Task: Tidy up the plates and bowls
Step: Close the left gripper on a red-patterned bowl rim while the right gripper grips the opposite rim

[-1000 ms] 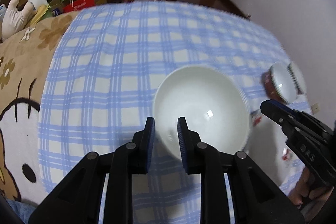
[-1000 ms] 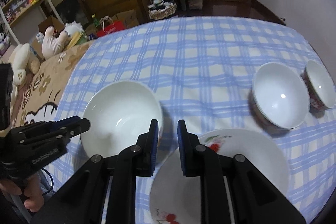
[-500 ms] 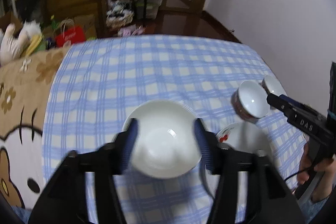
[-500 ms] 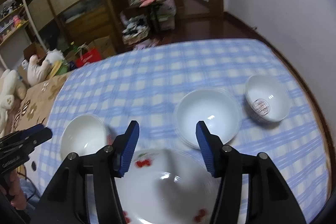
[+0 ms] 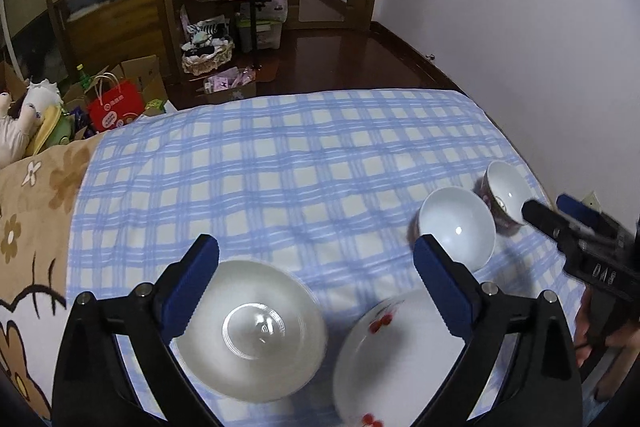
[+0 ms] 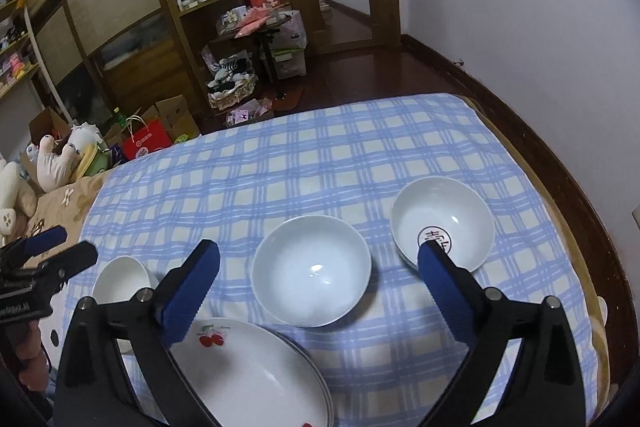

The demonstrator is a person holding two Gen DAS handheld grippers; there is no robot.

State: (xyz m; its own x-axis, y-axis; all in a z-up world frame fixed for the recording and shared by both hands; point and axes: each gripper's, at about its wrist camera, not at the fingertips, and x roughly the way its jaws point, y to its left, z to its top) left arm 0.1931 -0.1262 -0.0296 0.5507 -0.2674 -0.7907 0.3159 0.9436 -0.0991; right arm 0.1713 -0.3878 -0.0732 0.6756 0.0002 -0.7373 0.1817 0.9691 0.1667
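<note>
Both grippers are held above the checked cloth (image 6: 320, 163) with fingers spread wide and nothing gripped: the left gripper (image 5: 316, 267) over the near-left white bowl (image 5: 248, 331), the right gripper (image 6: 319, 271) over the middle bowl (image 6: 312, 271). A cherry-patterned plate (image 6: 256, 367) is seen at the near edge, apparently stacked on another. A marked bowl (image 6: 442, 223) sits far right, apart from its neighbour. No bowls are nested; the gathering is judged barely begun.

On the tablecloth (image 6: 320, 155): plate (image 6: 248, 367) nearest, one bowl (image 6: 120, 281) to its left, two bowls (image 6: 312, 271) (image 6: 442, 227) behind right.
</note>
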